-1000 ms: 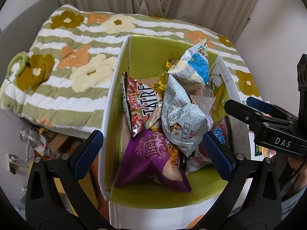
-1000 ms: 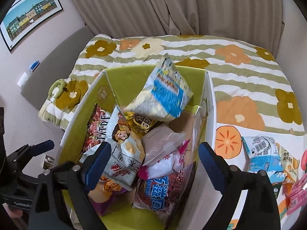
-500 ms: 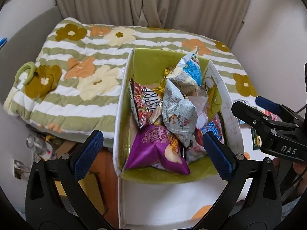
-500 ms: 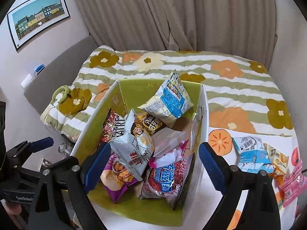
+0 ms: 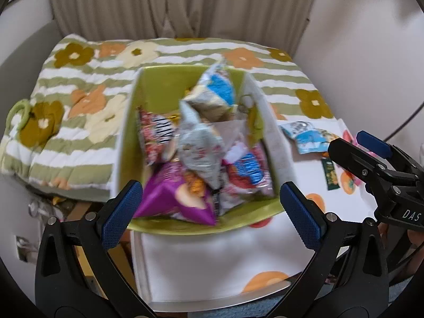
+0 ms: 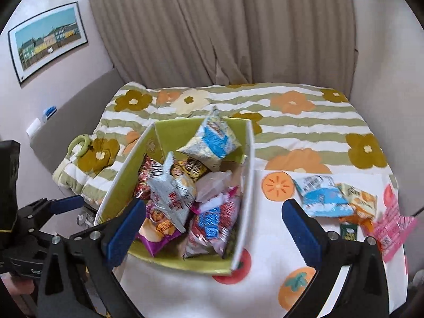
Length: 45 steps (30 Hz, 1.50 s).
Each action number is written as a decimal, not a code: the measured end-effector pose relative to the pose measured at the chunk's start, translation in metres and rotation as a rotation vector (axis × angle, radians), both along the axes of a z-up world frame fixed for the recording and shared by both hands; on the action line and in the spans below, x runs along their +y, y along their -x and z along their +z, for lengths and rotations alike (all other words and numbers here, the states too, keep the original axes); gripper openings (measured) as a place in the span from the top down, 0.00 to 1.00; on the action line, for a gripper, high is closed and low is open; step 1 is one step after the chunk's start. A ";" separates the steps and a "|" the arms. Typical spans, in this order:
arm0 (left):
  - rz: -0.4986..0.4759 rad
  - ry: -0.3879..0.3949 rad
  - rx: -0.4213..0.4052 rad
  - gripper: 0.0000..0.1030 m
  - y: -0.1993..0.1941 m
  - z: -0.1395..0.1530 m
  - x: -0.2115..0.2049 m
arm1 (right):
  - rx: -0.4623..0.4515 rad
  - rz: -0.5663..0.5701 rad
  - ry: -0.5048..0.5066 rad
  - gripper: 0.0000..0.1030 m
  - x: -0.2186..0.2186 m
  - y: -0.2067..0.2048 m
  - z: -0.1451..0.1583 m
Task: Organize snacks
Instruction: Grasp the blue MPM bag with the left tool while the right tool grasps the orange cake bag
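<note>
Two handheld grippers with blue-padded black fingers hover above a white box with a lime-green lining (image 6: 246, 164), which stands on a white tabletop printed with orange fruit (image 6: 267, 281). The box is heaped with crinkled snack bags, among them a silver-and-blue packet (image 6: 212, 143) on top at the far end and a purple bag (image 5: 172, 198) at the near end. The left gripper (image 5: 212, 212) is spread wide with nothing between its fingers. The right gripper (image 6: 214, 228) has just been opening and is also empty. Compared with a second ago, both cameras sit higher and farther back, so the box looks smaller and more tabletop shows. Several loose packets (image 6: 320, 196) lie on the table to the right of the box, apart from it.
</note>
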<state>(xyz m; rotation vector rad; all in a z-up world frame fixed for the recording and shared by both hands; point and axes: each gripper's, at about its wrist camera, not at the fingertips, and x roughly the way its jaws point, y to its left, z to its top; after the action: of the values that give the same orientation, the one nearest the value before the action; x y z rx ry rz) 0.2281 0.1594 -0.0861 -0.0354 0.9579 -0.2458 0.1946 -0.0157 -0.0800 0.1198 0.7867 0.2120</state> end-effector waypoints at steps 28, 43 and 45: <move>0.001 0.041 0.186 0.01 -0.129 -0.063 -0.260 | 0.099 0.117 0.167 0.01 -0.254 -0.057 -0.043; 0.089 -0.030 0.426 0.01 -0.197 -0.170 -0.313 | 0.240 0.570 0.293 0.01 -0.255 -0.114 -0.109; 0.103 -0.004 0.438 0.01 -0.199 -0.178 -0.310 | 0.245 0.619 0.315 0.01 -0.253 -0.119 -0.115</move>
<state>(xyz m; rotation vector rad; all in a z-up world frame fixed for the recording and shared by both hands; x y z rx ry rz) 0.4269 -0.1506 -0.2641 -0.1389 1.3884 -0.1422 0.3140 -0.2684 -0.1947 -0.4099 1.0770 0.6633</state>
